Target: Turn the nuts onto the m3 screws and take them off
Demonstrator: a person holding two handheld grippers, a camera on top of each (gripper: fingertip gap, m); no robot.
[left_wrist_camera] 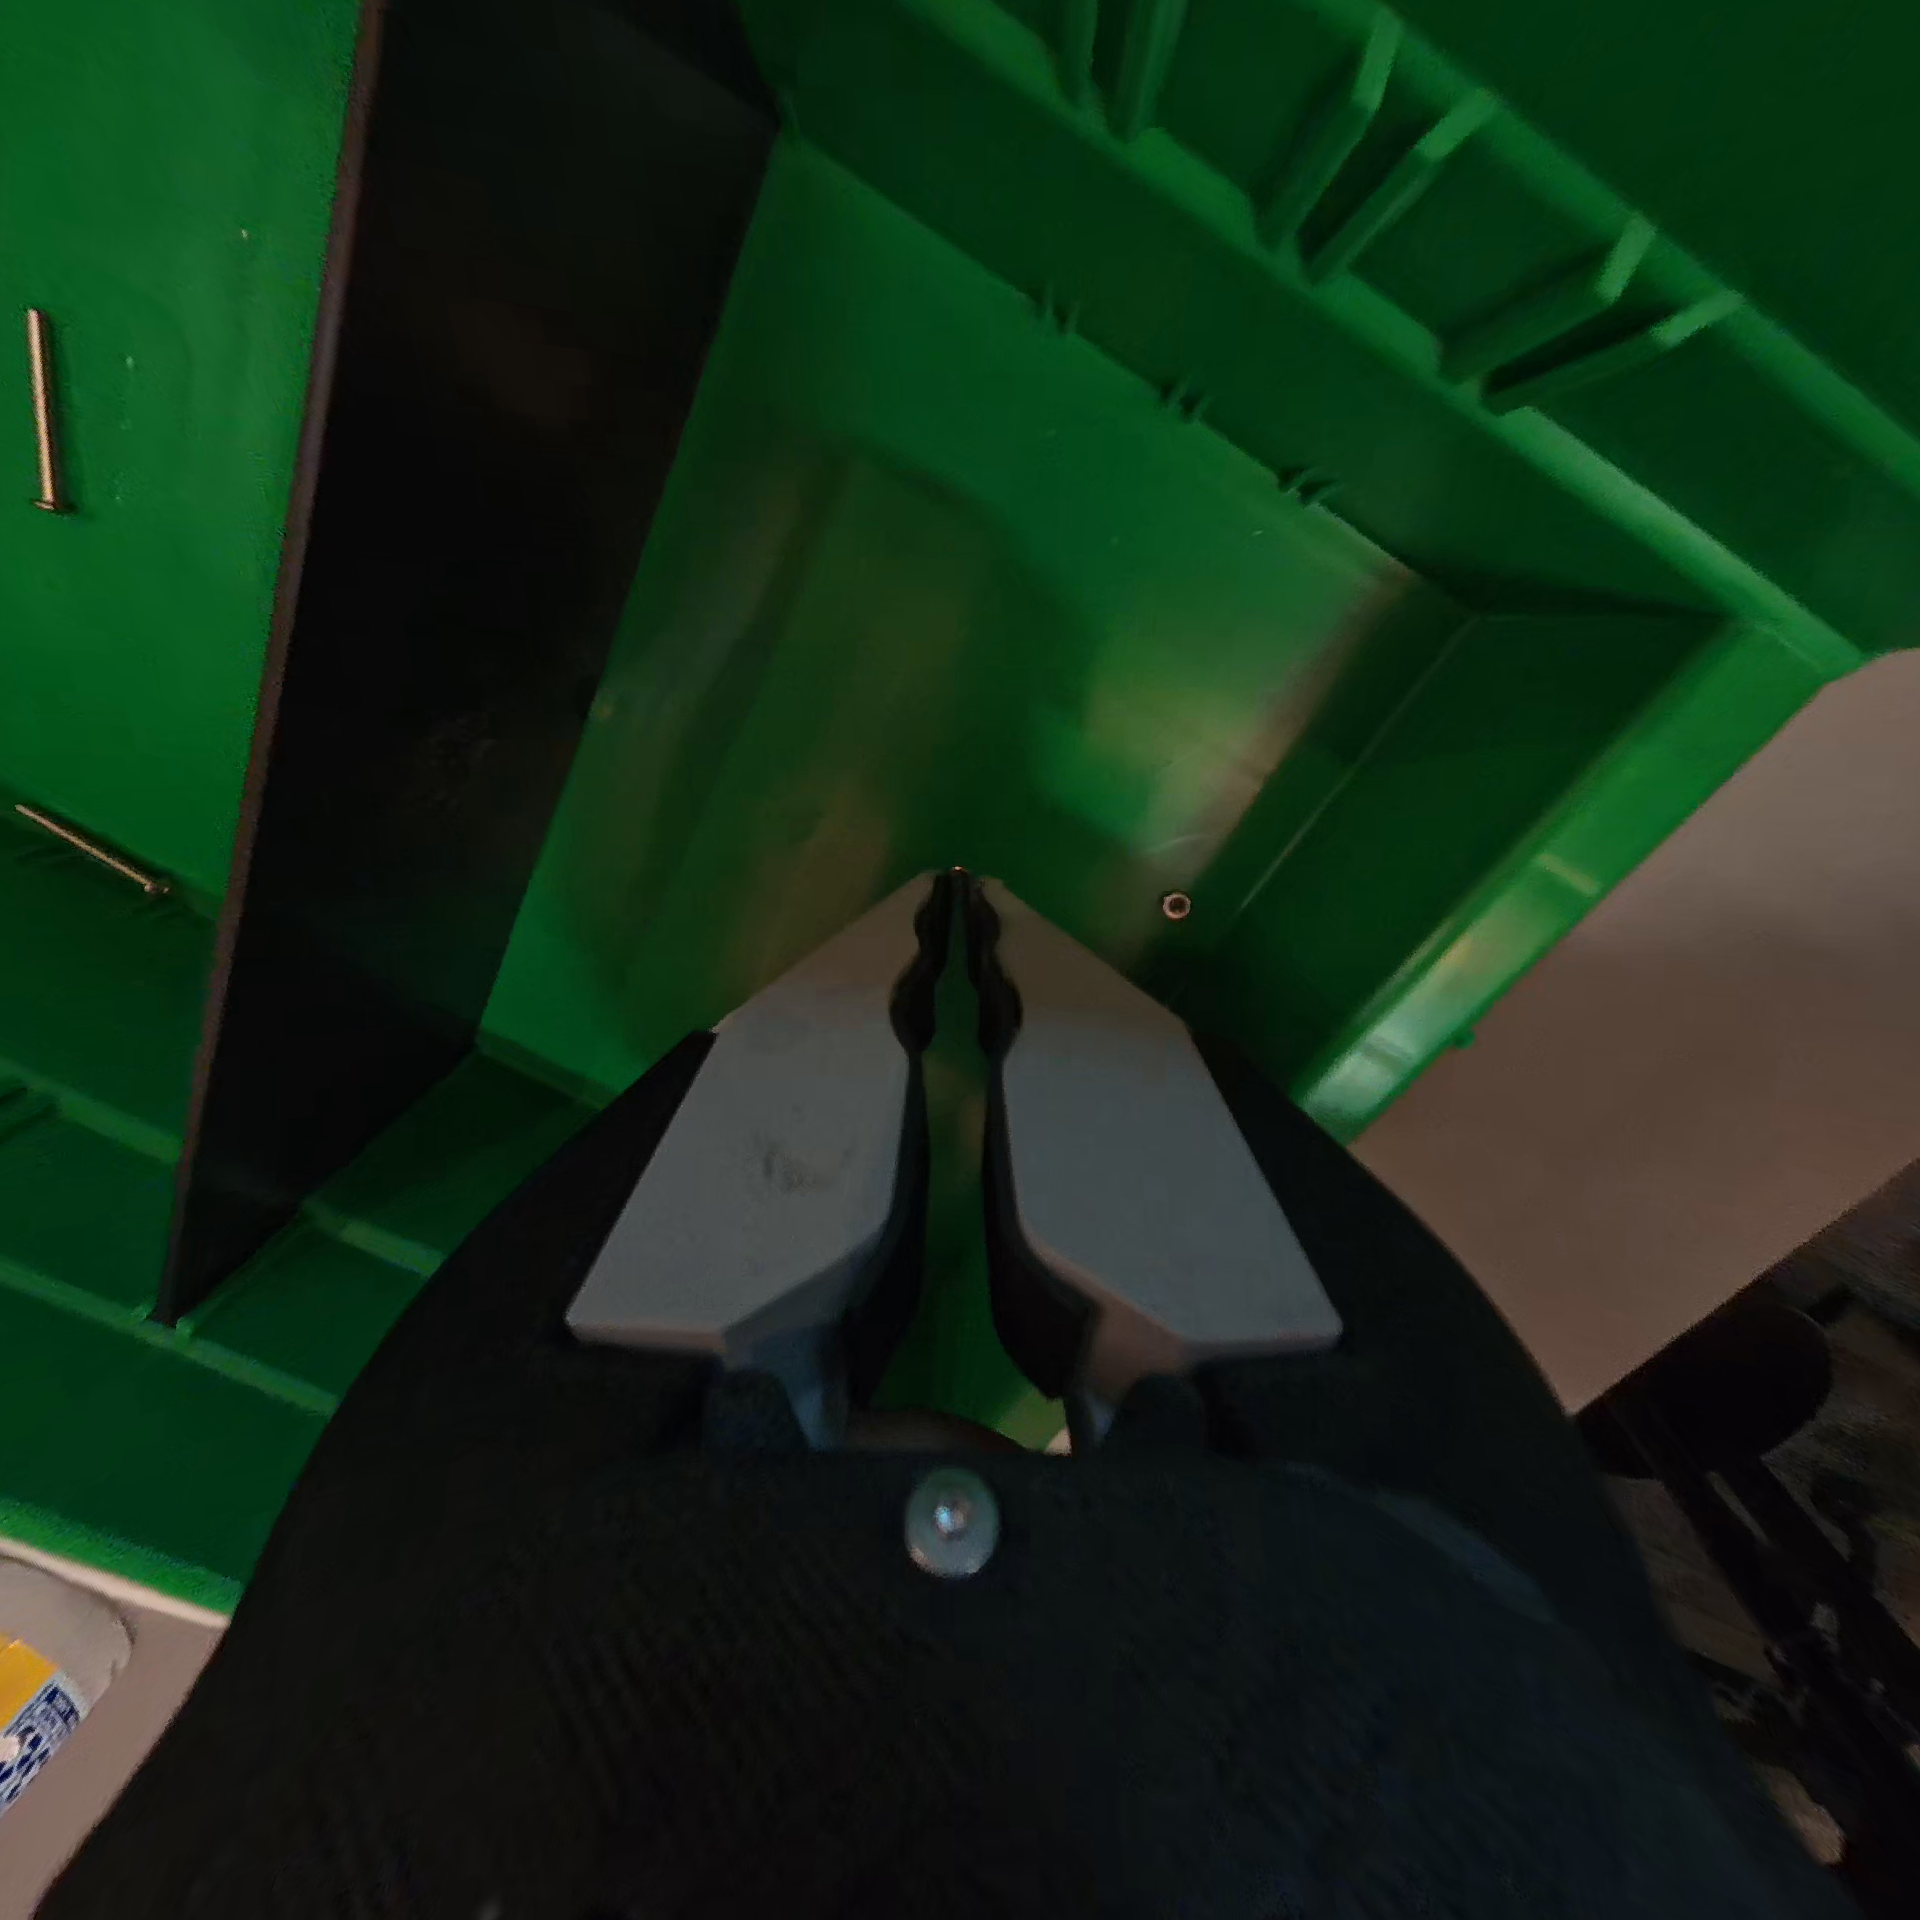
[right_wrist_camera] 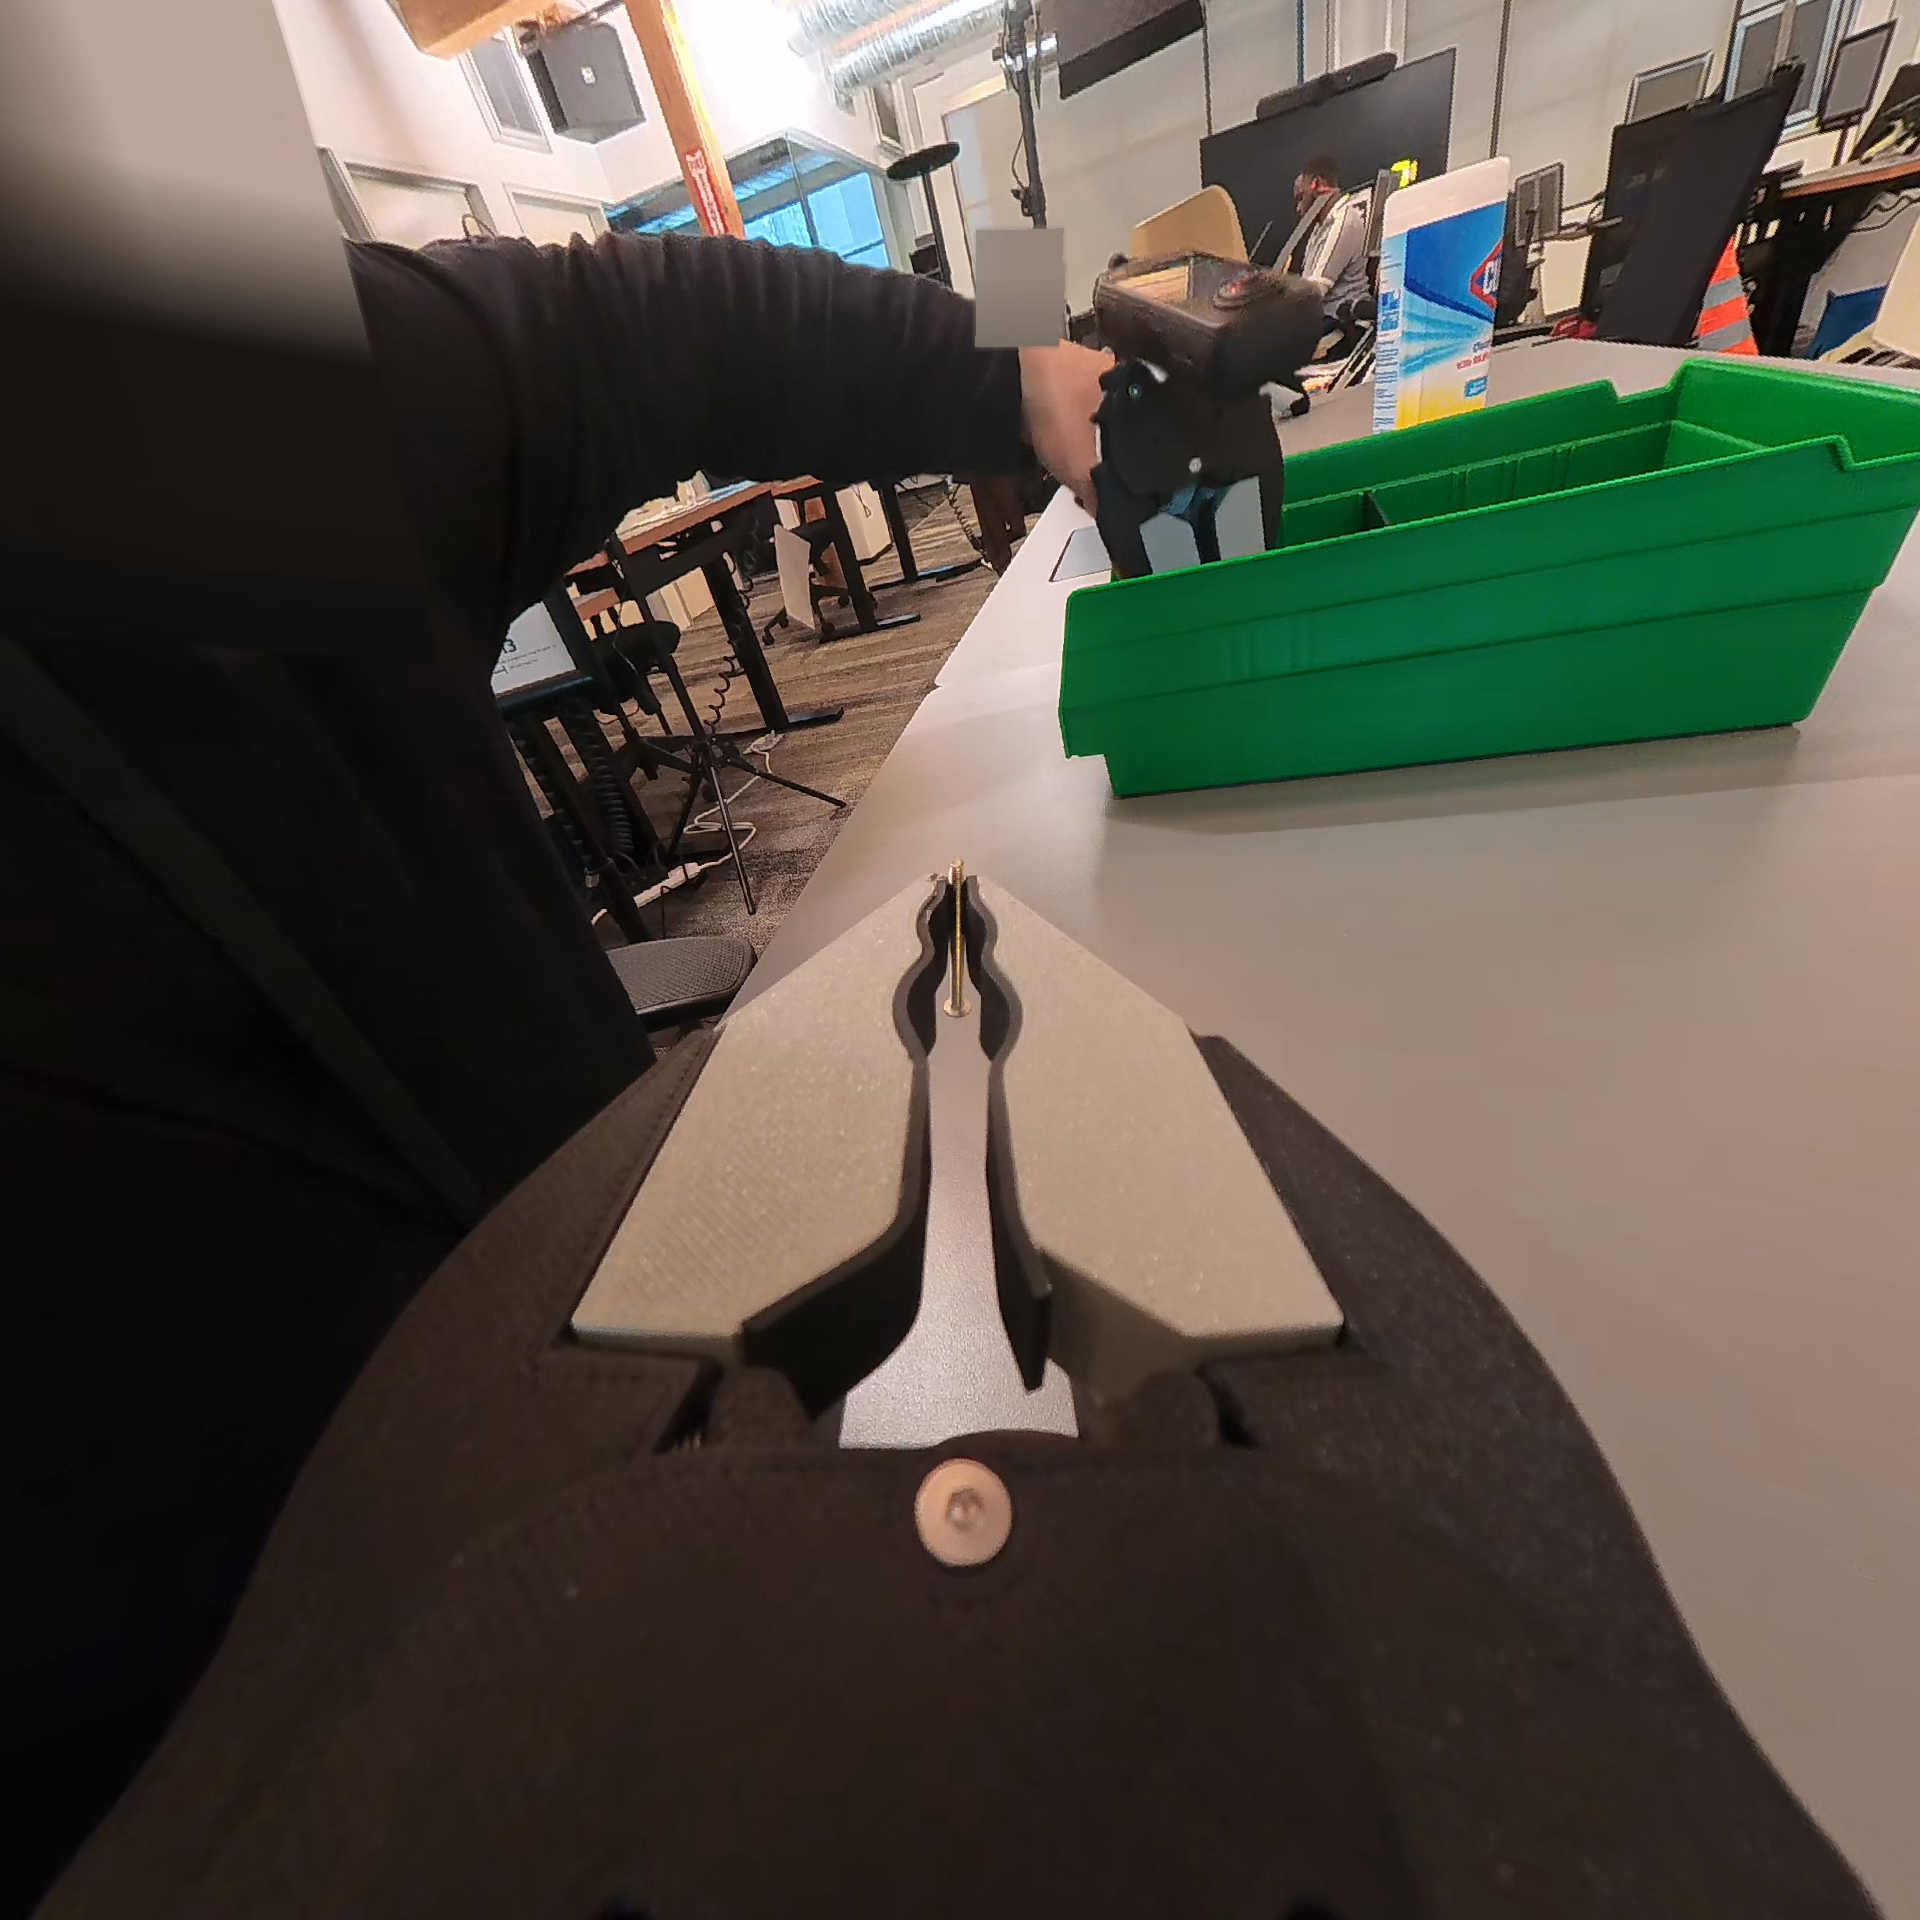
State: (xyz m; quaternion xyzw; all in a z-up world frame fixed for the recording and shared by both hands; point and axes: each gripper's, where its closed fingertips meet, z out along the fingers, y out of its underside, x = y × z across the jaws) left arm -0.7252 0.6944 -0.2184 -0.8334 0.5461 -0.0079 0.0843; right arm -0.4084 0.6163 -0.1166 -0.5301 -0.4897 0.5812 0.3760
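I keep my right gripper [right_wrist_camera: 957, 902] low over the table [right_wrist_camera: 1455, 1039], in front of the bin [right_wrist_camera: 1455, 665], its fingers pinched on a brass screw [right_wrist_camera: 956, 951]. The screw lies along the slot with its head toward me and its threaded tip poking just past the fingertips, which I judge leaves the thread free for a nut.

My left gripper [left_wrist_camera: 954, 883] is down inside the bin, in the compartment right of the black divider [left_wrist_camera: 416, 623]. Its fingers are almost closed; a tiny glint shows at their tips, but I cannot tell whether that is a nut or nothing at all. One nut [left_wrist_camera: 1176, 905] lies loose on the bin floor just right of those tips.

Left of the divider, the other compartment holds two spare screws [left_wrist_camera: 44, 410], well apart from each other. A wipes tub [right_wrist_camera: 1439, 301] stands behind the bin.
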